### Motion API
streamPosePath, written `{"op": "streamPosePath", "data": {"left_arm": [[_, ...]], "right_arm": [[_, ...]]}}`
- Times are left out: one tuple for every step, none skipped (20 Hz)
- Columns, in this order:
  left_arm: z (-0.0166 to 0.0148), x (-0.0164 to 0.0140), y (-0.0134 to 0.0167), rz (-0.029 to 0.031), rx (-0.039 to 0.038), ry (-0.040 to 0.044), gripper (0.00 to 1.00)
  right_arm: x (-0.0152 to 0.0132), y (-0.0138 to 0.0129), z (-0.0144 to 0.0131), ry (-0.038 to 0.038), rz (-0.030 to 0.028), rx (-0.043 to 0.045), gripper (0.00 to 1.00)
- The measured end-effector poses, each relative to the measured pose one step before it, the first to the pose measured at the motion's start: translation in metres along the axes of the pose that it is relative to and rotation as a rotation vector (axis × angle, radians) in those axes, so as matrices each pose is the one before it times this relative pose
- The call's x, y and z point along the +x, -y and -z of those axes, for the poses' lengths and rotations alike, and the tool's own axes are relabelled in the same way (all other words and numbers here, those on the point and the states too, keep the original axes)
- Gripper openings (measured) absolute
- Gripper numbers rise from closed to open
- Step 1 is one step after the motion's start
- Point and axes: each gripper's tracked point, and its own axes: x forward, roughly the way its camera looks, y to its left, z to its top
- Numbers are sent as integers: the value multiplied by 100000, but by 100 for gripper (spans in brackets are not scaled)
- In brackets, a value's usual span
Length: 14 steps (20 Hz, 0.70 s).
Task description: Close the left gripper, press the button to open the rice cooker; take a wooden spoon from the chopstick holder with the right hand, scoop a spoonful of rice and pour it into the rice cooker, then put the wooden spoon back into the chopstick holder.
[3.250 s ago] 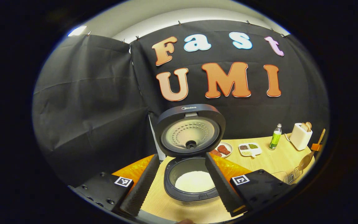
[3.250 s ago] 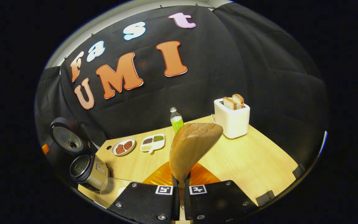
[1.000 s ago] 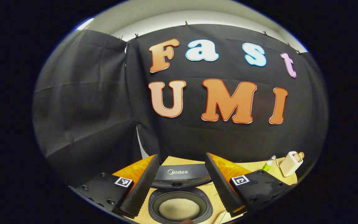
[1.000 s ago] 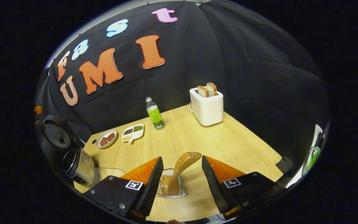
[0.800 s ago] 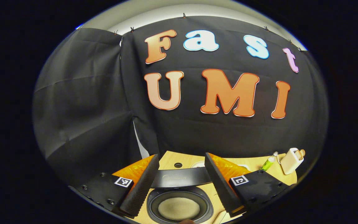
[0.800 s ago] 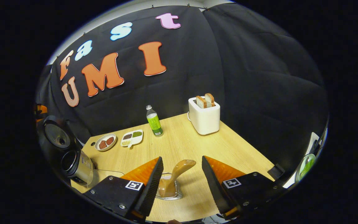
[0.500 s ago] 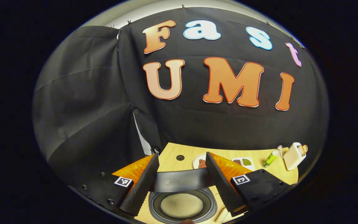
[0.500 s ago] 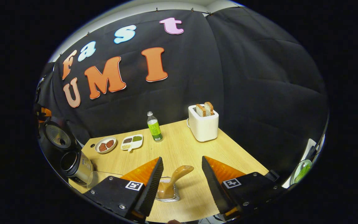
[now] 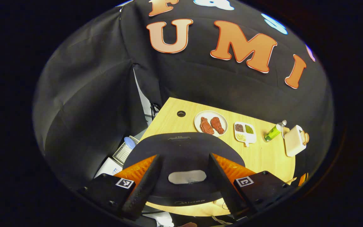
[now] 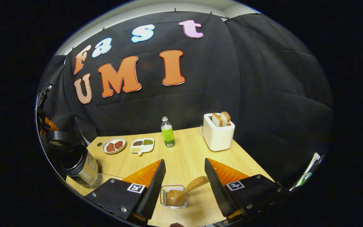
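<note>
Pale wooden counter [image 10: 187, 157] against black cloth booth wall [image 10: 263, 94], toaster [image 10: 218, 132], bottle [image 10: 167, 132], left hand-held gripper [image 9: 181, 181] and right hand-held gripper [image 10: 184, 186] both spread

a light wooden table [image 10: 194, 157] is seen; on it are set a rice cooker [image 10: 74, 164], plate [image 10: 113, 145], divided dish [image 10: 142, 145], bottle [image 10: 168, 132], toaster [image 10: 217, 135] and chopstick holder [image 10: 173, 196].

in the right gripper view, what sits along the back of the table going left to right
rice cooker → meat plate → divided dish → green bottle → toaster
</note>
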Motion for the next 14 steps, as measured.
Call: {"op": "streamPosePath", "data": {"left_arm": [[927,140,3,-17,295,-2863,94],[843,241,320,-437,-212,-3541,94],[1119,84,-40,-236,140,-4902,94],[677,162,-18,-463,-46,-3098,94],[730,250,20,-68,799,-3616,100],[710,468,-106,-66,767,-2958,94],[1088,570,106,-358,-393,-3919,94],[622,693,137,-531,-449,-2946,100],[792,580,94,-653,118,-3393,100],[654,883,-23,-717,154,-2672,95],[755,993,-105,-632,-192,-3279,95],[556,554,90,-485,-932,-3716,95],[-405,132,161,-217,319,2071,94],[-222,137,263,-115,184,-1492,96]], "right_arm": [[76,-309,-214,360,-544,-768,78],[152,-320,-192,388,-747,-428,78],[103,-366,-184,178,-643,-489,78],[110,-396,-220,589,-814,-476,78],[128,-327,-287,461,-671,-663,78],[7,-316,-75,242,-757,-292,78],[65,-401,-114,69,-783,-311,78],[171,-252,45,-71,-585,-448,78],[110,-274,81,-228,-269,-666,78],[18,-137,40,-72,-280,-650,78],[24,-235,15,-78,-282,-439,78],[-35,-102,130,-290,-215,-418,78],[-13,-125,28,-150,-214,-330,78],[0,-19,101,-228,116,-451,78]]}}
